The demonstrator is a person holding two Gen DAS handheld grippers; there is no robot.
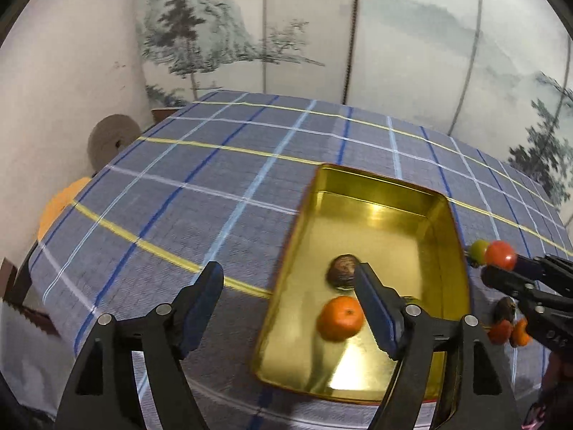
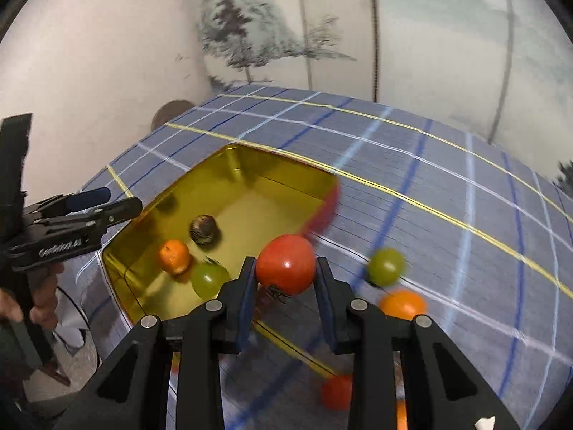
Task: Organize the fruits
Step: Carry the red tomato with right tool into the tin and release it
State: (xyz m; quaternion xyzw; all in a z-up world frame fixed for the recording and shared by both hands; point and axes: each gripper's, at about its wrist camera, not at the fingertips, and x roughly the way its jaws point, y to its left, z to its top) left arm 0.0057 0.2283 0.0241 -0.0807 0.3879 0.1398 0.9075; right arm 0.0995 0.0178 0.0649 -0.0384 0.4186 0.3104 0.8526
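Note:
A gold tin tray [image 1: 447,229] [image 2: 150,215] lies on the checked tablecloth. In it are a dark brown fruit [image 1: 342,268] [image 2: 202,228], an orange mandarin [image 1: 340,318] [image 2: 174,256] and a green fruit [image 2: 209,278]. My left gripper [image 1: 290,283] is open and empty, above the tray's left wall; it shows in the right wrist view [image 2: 118,200]. My right gripper [image 2: 286,268] is shut on a red tomato [image 2: 286,264] [image 1: 500,255], held above the cloth at the tray's right side.
Loose on the cloth right of the tray lie a green fruit [image 2: 386,267] [image 1: 478,251], an orange fruit [image 2: 403,304], a red fruit [image 2: 336,392] and a dark fruit [image 1: 505,308]. A painted screen stands behind the table. A round grey roll [image 1: 112,139] is off the table's left edge.

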